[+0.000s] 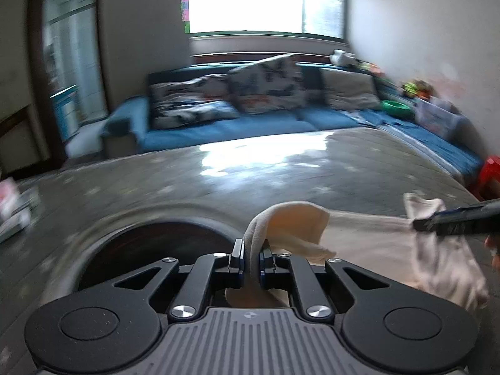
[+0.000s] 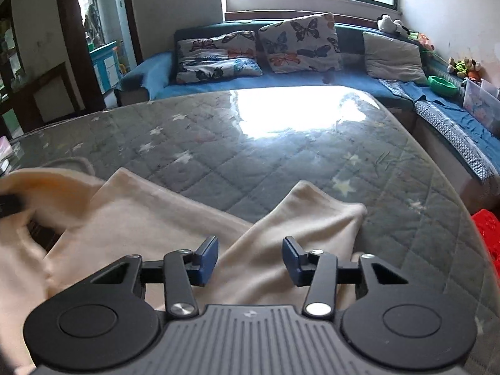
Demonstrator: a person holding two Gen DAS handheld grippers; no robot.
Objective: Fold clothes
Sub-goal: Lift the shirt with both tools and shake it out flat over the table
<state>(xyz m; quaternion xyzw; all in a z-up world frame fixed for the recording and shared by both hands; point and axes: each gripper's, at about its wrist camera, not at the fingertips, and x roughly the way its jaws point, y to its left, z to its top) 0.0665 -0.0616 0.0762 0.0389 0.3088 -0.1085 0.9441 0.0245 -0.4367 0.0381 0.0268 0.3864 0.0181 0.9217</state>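
A cream garment [image 2: 147, 215] lies on the quilted grey table [image 2: 281, 156]. My left gripper [image 1: 251, 257] is shut on a bunched edge of the cream garment [image 1: 290, 228] and holds it lifted above the table; that view is blurred. My right gripper [image 2: 250, 261] is open and empty, its blue pads [image 2: 207, 261] just above a fold of the garment. The right gripper also shows at the right edge of the left wrist view [image 1: 453, 222], lying against the cloth. The left gripper shows as a dark blur at the left edge of the right wrist view [image 2: 11, 204].
A blue sofa [image 2: 312, 78] with butterfly pillows [image 2: 300, 42] stands behind the table. A red stool [image 2: 487, 234] is at the right. A round dark opening [image 1: 150, 243] shows in the table surface below my left gripper. A green bowl [image 2: 442, 85] and toys sit on the right bench.
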